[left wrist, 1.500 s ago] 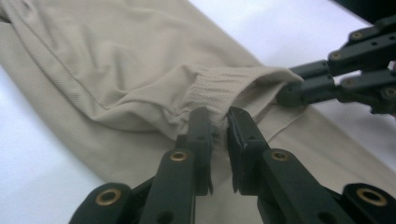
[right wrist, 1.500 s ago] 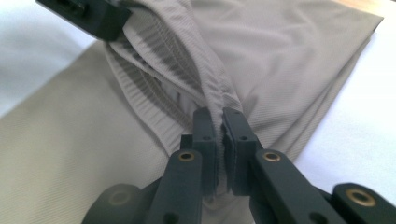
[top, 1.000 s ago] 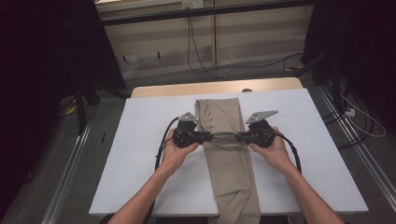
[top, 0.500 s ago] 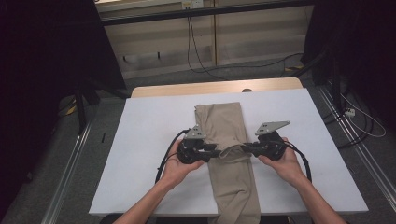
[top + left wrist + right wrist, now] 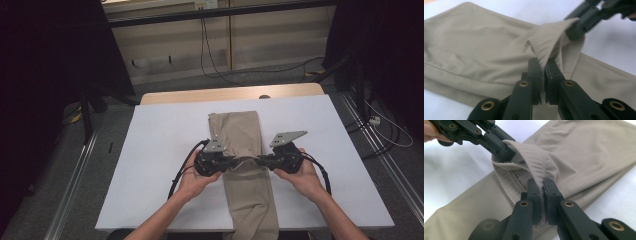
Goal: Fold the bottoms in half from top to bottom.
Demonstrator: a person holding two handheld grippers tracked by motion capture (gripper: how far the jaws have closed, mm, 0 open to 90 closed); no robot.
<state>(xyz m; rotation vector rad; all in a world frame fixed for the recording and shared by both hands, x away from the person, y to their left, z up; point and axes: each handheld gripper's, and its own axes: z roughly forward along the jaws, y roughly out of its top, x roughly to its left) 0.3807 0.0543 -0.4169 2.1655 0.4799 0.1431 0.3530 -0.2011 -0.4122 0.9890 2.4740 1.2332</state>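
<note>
On the white table (image 5: 150, 150), a folded beige garment (image 5: 240, 135) is laid lengthwise along the middle, its near end hanging over the near edge. The left gripper (image 5: 231, 164) has just been closing, and its jaws are clamped on a ribbed fold of the cloth (image 5: 544, 45). The right gripper (image 5: 256, 162) is likewise pinched on the same raised fold. If the fold is pulled unevenly, it may slip from one grip or the layers beneath may be dragged askew.

One pair of beige trousers (image 5: 243, 165) lies on one white table (image 5: 160, 150); two tongs, left (image 5: 234, 164) and right (image 5: 254, 162), and two hands.
</note>
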